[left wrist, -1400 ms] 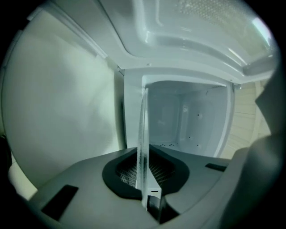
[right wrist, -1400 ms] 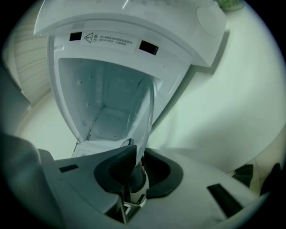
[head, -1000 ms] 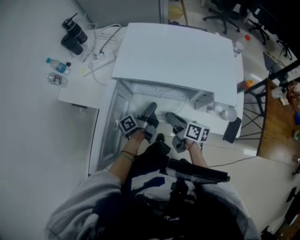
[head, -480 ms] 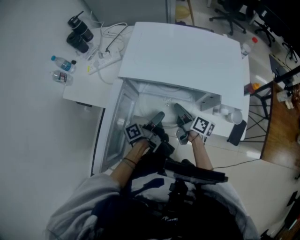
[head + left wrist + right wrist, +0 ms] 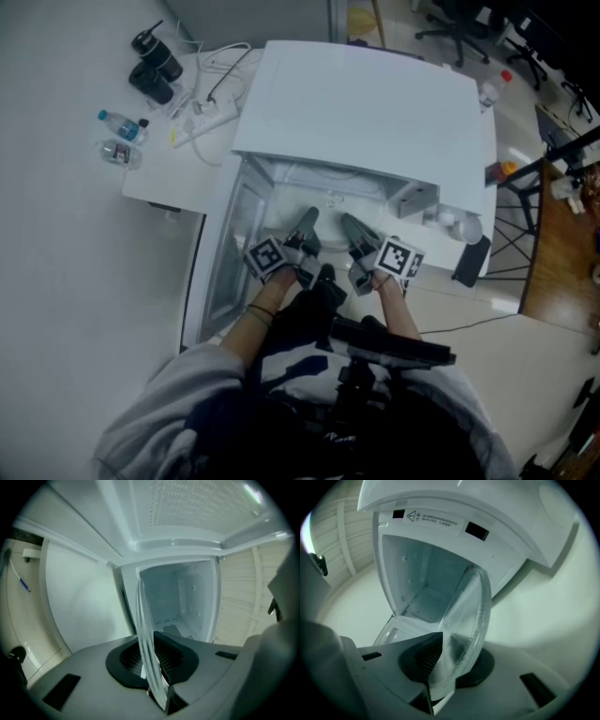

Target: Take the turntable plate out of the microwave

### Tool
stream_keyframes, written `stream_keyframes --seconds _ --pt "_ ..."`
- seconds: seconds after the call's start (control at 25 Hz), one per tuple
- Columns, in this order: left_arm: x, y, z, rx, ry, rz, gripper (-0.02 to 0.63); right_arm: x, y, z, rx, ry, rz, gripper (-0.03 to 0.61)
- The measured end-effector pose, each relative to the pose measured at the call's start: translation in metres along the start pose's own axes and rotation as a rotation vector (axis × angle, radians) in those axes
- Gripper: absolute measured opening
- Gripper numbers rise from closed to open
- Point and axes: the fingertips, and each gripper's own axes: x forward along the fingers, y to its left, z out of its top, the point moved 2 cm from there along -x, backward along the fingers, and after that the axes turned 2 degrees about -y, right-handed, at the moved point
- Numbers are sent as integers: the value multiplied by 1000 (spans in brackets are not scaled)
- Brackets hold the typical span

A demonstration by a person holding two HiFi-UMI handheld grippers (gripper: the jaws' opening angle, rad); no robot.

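The white microwave (image 5: 366, 103) is seen from above with its door (image 5: 225, 258) swung open to the left. Both grippers reach side by side into its mouth. The clear glass turntable plate (image 5: 144, 620) stands edge-on between the pads of my left gripper (image 5: 152, 663), whose jaws have just been opening a little while still on the rim. My right gripper (image 5: 440, 665) has just been closing and now pinches the plate's rim (image 5: 468, 616), with the disc tilted up in front of the empty cavity. In the head view the left gripper (image 5: 307, 221) and right gripper (image 5: 349, 225) hide the plate.
The table left of the microwave holds water bottles (image 5: 117, 139), black flasks (image 5: 152, 62) and a power strip (image 5: 208, 117) with cables. The control knobs (image 5: 457, 225) are at the microwave's right. A wooden desk (image 5: 562, 253) and office chairs stand further right.
Both grippers stay in the microwave's mouth, close together; between frames they shift only slightly in the picture as the head camera moves.
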Motion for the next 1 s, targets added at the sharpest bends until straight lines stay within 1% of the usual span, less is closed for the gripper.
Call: stream_keyframes --seconds 0.08,0.16,0.2,0.28,0.32,0.36,0.4,0.52,0.56,0.72,0.84,1.0 --pt "1 -9 1 8 -9 -20 35 -1 6 4 -35 -2 -2 75" --pt "2 -17 -1 48 -2 -37 46 -1 14 5 -54 -4 23 86" --pt "-1 -17 -1 81 6 -19 48 -2 16 5 -65 -3 31 89" --pt "-12 -7 -1 158 25 80 49 -6 16 2 -79 0 35 92" --pt "-19 -3 -1 187 30 125 49 -9 16 0 -82 1 35 92" --pt "-23 -3 -3 194 29 146 49 -12 18 -2 -85 3 38 92" --pt "-26 -7 -6 180 21 138 49 -16 21 -3 -91 5 48 92" --pt "-31 -32 -22 55 -35 15 49 -29 31 -10 -107 20 71 92" --pt "-36 -36 -26 37 -50 5 49 -33 35 -13 -111 26 75 94" --pt "-59 -54 -47 69 -84 -16 49 -60 50 -26 -145 44 107 95" --pt "-80 -68 -67 104 -105 -22 49 -88 55 -39 -154 51 112 95" --pt "-107 -87 -101 120 -127 -41 49 -128 68 -57 -172 62 142 95"
